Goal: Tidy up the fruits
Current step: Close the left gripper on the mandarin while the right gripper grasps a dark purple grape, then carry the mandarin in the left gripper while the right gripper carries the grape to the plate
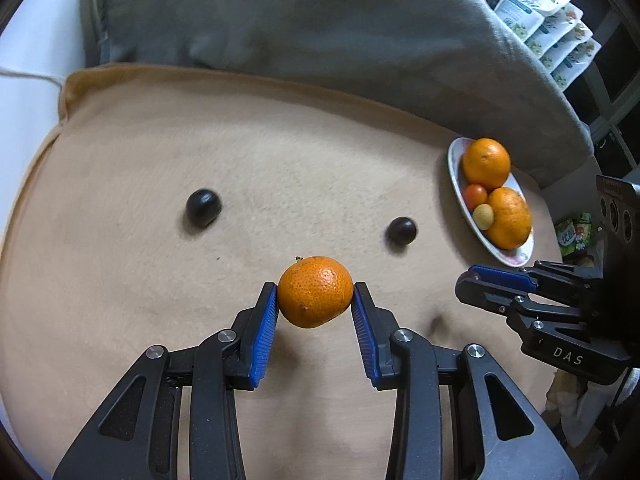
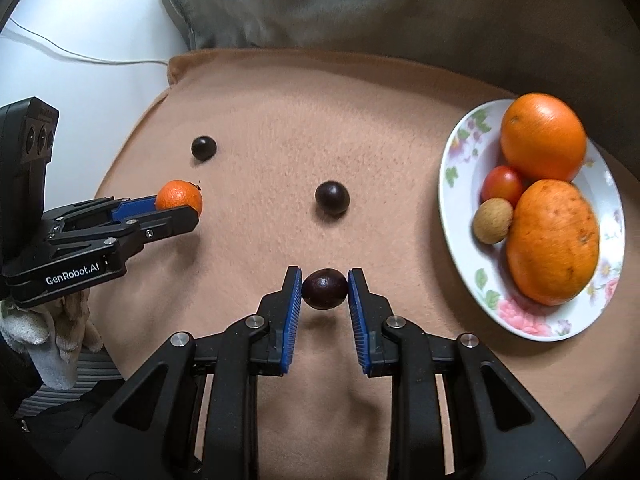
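Fruit is in both of your grippers. Your left gripper (image 1: 315, 294) is clamped on a mandarin (image 1: 315, 291), its blue pads pressed to the fruit's two sides, and the fruit hangs just above the tan blanket (image 1: 160, 184) near its near edge. Your right gripper (image 2: 324, 289) pinches a dark plum (image 2: 324, 289) between narrow jaws, also clear of the cloth; a small shadow lies under it.

Two more dark plums rest on the blanket, well apart: one toward the far left (image 2: 204, 148), one near the middle (image 2: 331, 198).

At the blanket's right edge sits a white plate (image 2: 460, 152) with a pink flower pattern. It holds two oranges (image 2: 543, 138) (image 2: 554, 242), touching each other, with a small red tomato (image 2: 502, 188) and a pale brown round fruit (image 2: 493, 221) tucked against them on the left.

Writing that reads: "GenRobot.AI" in white on the body of your left gripper, seen from the right wrist view, and "DAS" on the body of your right gripper, seen from the left wrist view. A white knit glove (image 2: 56, 336) shows under the left gripper. Printed pouches (image 1: 548, 24) stand stacked at the far right beyond a grey cushion (image 1: 320, 20); their print is too small to read.
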`<state>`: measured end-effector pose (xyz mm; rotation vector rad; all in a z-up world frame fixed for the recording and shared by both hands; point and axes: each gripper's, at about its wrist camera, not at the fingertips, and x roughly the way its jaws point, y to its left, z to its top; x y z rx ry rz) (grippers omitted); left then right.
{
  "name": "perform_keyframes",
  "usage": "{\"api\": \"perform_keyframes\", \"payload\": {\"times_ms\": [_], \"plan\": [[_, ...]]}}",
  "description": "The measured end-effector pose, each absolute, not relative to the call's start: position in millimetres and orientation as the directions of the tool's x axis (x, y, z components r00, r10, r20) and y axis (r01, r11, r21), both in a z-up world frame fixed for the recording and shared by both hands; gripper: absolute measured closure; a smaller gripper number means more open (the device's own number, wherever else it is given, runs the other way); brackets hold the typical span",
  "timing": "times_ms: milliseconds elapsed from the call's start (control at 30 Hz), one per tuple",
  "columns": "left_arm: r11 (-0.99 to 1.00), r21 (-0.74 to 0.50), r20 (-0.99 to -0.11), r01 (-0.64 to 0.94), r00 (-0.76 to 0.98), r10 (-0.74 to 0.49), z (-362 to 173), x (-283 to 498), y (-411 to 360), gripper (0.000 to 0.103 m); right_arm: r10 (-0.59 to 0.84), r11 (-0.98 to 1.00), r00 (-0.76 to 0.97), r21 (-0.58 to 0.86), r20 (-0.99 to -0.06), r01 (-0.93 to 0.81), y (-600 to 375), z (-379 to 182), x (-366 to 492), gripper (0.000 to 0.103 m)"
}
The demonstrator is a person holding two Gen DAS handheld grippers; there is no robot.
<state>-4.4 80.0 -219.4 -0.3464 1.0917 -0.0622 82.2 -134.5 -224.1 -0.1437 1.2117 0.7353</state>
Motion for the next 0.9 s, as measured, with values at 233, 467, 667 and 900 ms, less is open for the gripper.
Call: {"api": "perform_keyframes", "payload": {"times_ms": [233, 467, 667, 900], "plan": [[0.95, -0.304, -0.845, -0.067, 0.479, -0.237, -205, 4, 63, 0.067, 0.446, 0.782, 0.202, 0.269, -0.872, -0.563, -155, -205, 91, 0.078], [0.954, -0.301, -0.83, -0.01, 0.494, -0.257, -192, 19, 35, 0.067, 0.444, 0.803, 0.248, 0.26, -0.861, -0.536, -184, -190, 102, 0.078], [0.953, -0.299, -0.82, 0.041, 0.499, -0.279, -184, 31, 9, 0.067, 0.44, 0.821, 0.282, 0.253, -0.853, -0.512, -207, -182, 116, 0.078], [0.951, -0.296, -0.816, 0.088, 0.495, -0.299, -181, 48, -20, 0.067, 0.433, 0.84, 0.317, 0.251, -0.844, -0.481, -230, -177, 129, 0.078]]}}
